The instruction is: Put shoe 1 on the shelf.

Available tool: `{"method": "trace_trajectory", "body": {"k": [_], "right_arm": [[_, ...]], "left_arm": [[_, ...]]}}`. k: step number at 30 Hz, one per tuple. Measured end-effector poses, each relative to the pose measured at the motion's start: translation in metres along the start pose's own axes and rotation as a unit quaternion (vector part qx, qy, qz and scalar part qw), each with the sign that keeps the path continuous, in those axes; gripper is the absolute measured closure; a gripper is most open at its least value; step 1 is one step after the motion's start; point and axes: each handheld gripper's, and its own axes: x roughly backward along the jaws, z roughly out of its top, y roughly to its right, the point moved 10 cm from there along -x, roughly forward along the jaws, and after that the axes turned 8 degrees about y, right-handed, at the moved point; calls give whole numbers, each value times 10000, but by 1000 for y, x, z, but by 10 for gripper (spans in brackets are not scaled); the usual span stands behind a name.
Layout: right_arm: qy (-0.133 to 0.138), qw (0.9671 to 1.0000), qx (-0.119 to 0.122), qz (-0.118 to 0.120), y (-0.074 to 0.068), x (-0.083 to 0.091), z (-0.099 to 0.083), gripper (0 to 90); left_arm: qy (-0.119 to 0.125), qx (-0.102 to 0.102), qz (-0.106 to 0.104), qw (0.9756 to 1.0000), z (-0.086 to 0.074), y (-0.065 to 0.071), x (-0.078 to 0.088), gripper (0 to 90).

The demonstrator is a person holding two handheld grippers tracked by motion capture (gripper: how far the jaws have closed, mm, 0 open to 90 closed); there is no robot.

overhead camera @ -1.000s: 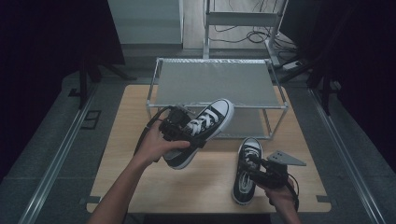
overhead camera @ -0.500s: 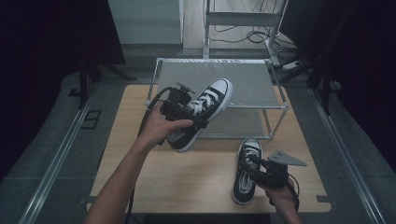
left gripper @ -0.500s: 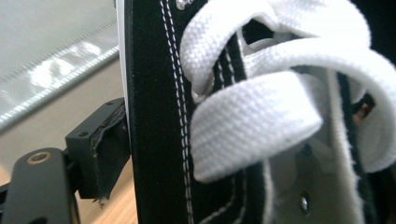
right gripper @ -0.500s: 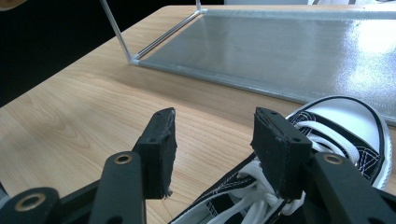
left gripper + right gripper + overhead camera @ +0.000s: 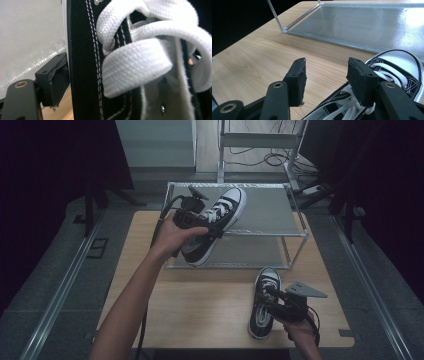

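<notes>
A black sneaker with white laces and a white toe cap hangs in the air at the front edge of the metal shoe rack's top shelf. My left gripper is shut on its side wall; in the left gripper view the black canvas and laces are pressed close against the left pad. The matching sneaker lies on the wooden table at the front right. My right gripper is open, its jaws just over that sneaker's laces and left edge.
The two-tier wire-framed rack stands at the back of the table, its lower shelf bare. Dark floor and metal rails flank the table. A second frame with cables stands behind.
My left gripper has lifted the sneaker up and away, from above the table in front of the rack to the level of the top shelf. The right gripper has stayed by the other sneaker.
</notes>
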Motion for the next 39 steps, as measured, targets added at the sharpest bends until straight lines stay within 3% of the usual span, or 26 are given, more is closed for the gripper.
{"method": "trace_trajectory", "body": {"k": [20, 27, 31, 39], "right_arm": [[30, 10000, -56, 24, 2, 2, 1, 494], [57, 10000, -80, 10, 4, 4, 2, 494], [70, 9999, -99, 5, 4, 5, 2, 494], [67, 9999, -122, 4, 5, 5, 2, 492]], "left_arm": [[-187, 486, 592, 9969, 48, -32, -26, 167], [-217, 696, 938, 9929, 66, -42, -36, 167], [-241, 826, 956, 9917, 75, -45, -41, 167], [-291, 1216, 1203, 9848, 89, -57, -58, 167]]}}
